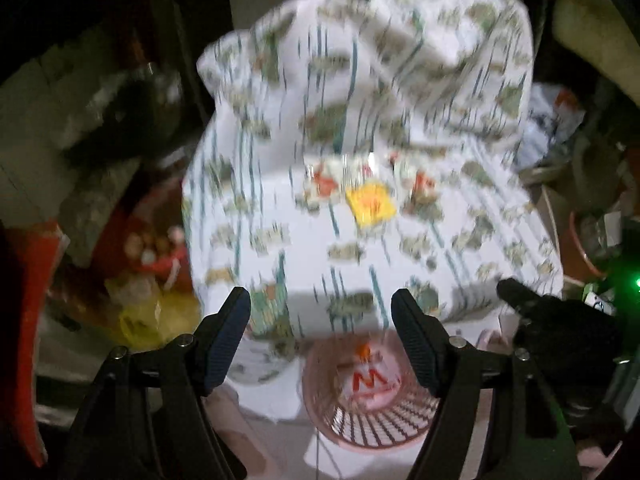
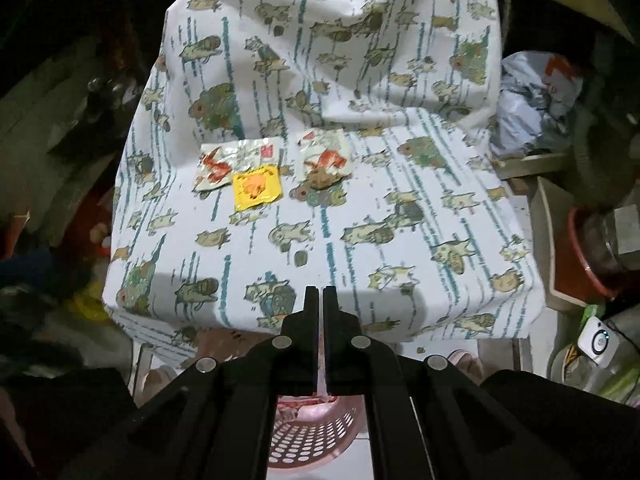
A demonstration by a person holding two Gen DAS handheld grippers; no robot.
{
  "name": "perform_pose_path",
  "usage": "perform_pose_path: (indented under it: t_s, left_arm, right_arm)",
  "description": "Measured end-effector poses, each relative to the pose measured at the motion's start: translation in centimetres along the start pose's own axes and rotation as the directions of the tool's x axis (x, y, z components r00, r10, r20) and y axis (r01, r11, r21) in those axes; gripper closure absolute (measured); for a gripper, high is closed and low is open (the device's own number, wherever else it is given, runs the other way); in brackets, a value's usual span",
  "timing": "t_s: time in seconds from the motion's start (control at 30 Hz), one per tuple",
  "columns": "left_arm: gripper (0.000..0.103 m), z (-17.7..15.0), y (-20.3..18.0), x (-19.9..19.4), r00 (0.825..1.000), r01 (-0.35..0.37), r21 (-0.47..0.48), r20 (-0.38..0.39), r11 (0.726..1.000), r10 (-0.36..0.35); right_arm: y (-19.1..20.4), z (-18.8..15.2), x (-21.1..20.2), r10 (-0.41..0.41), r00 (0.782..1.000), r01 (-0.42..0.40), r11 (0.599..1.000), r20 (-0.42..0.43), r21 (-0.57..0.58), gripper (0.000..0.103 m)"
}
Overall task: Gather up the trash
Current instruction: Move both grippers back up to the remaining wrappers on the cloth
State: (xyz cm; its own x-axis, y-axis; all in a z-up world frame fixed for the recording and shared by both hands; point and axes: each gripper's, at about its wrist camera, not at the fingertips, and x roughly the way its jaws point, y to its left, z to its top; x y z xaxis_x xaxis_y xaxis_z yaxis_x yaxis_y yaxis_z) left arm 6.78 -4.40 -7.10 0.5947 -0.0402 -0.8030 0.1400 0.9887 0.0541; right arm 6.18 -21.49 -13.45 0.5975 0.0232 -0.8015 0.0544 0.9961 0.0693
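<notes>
Nearest, a pink plastic basket (image 2: pixel 316 436) with perforated, slotted walls sits on the floor below both tools, tucked against the front edge of the cloth-covered surface, probably so wrappers can be dropped straight in; something white with red print already lies in it (image 1: pixel 370 380). The right gripper (image 2: pixel 321 300) has its black jaws pressed together with nothing between them. The left gripper (image 1: pixel 320 316) stands wide apart, ribbed dark pads empty, framing the basket and the cloth edge; a black-gloved hand (image 1: pixel 560 328) shows at its right. Beyond, a white cloth (image 2: pixel 360 240) printed with teal stripes and greenish fish drapes loosely, rumpled toward the back. On its flat middle lie the remaining pieces of trash: a small yellow square packet (image 2: pixel 256 188), glossy, overlapping a crinkled white-and-red foil wrapper (image 2: pixel 224 168), and just beside them a second wrapper (image 2: pixel 324 156). Farther off, clutter sits in shadow, too dark to identify.
</notes>
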Motion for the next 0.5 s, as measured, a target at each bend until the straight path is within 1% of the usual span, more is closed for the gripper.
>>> perform_pose_path:
  t_s: [0.1,0.2,0.27,0.33,0.43,0.5]
  left_arm:
    - [0.031,0.8,0.1,-2.4,0.996,0.004,-0.002,0.088,1.0,-0.004]
    - [0.03,2.3,0.2,-3.7,0.992,0.043,-0.011,0.123,0.999,-0.041]
    - [0.028,4.0,0.3,-4.5,0.988,0.05,0.0,0.149,0.999,-0.05]
    - [0.019,5.6,0.6,-5.3,0.982,0.036,0.0,0.186,0.999,-0.035]
    - [0.012,8.3,1.7,-6.3,0.968,0.004,-0.019,0.25,1.0,0.001]
    - [0.008,10.3,2.5,-6.5,0.961,0.0,-0.023,0.275,1.0,0.006]
  right_arm:
    - [0.3,0.6,-0.9,0.001,0.999,-0.001,1.0,0.033,-0.021,0.1]
    - [0.0,2.3,-2.5,0.039,0.996,-0.039,0.999,0.075,0.002,0.1]
    - [-0.2,3.6,-3.5,0.041,0.994,-0.042,0.999,0.101,0.006,0.1]
    - [-0.3,5.5,-4.3,0.037,0.991,-0.036,0.999,0.125,-0.014,0.1]
    - [-0.3,8.8,-5.5,0.038,0.987,-0.029,0.998,0.159,-0.063,0.1]
    - [-0.4,11.0,-6.1,0.019,0.981,-0.001,0.996,0.195,-0.09,0.1]
